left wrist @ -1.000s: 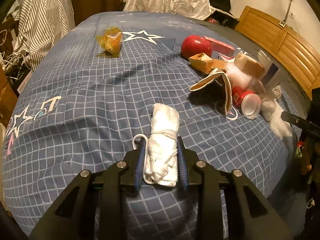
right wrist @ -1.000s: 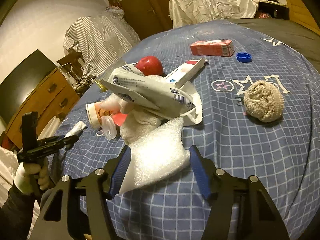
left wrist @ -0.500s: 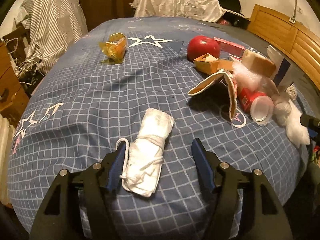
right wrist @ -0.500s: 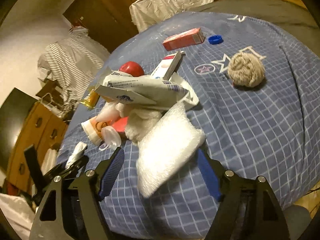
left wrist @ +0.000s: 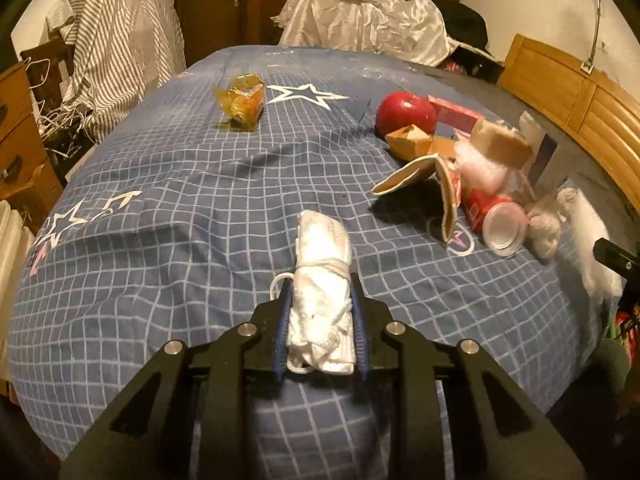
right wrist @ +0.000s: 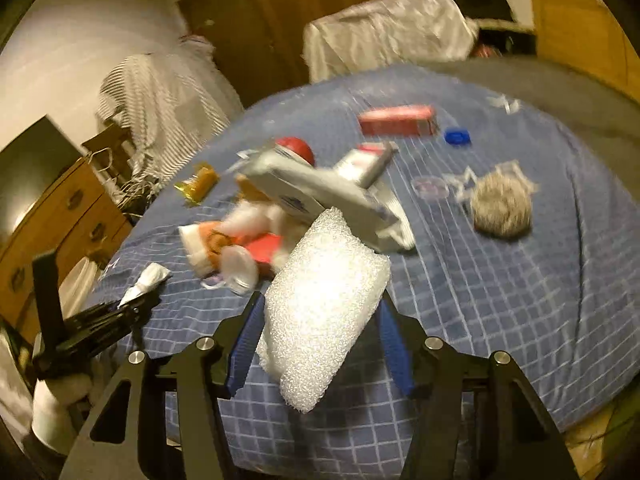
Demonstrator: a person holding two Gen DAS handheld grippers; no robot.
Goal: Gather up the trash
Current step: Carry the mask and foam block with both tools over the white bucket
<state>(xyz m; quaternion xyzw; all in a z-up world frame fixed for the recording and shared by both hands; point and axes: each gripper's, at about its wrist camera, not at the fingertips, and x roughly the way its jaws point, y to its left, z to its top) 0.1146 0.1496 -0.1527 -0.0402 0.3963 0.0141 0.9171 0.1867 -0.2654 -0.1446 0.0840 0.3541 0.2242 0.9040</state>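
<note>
Here, blue checked bedspread [left wrist: 168, 184], wooden headboard [left wrist: 568, 92], left hand-held gripper [left wrist: 320, 332] clamping rolled white cloth [left wrist: 322, 280], right hand-held gripper [right wrist: 320, 344] closing around foam sheet [right wrist: 324, 300].

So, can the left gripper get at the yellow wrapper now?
Probably not yet: the left gripper is shut on the white mask, and the yellow wrapper lies far up the bed.
</note>
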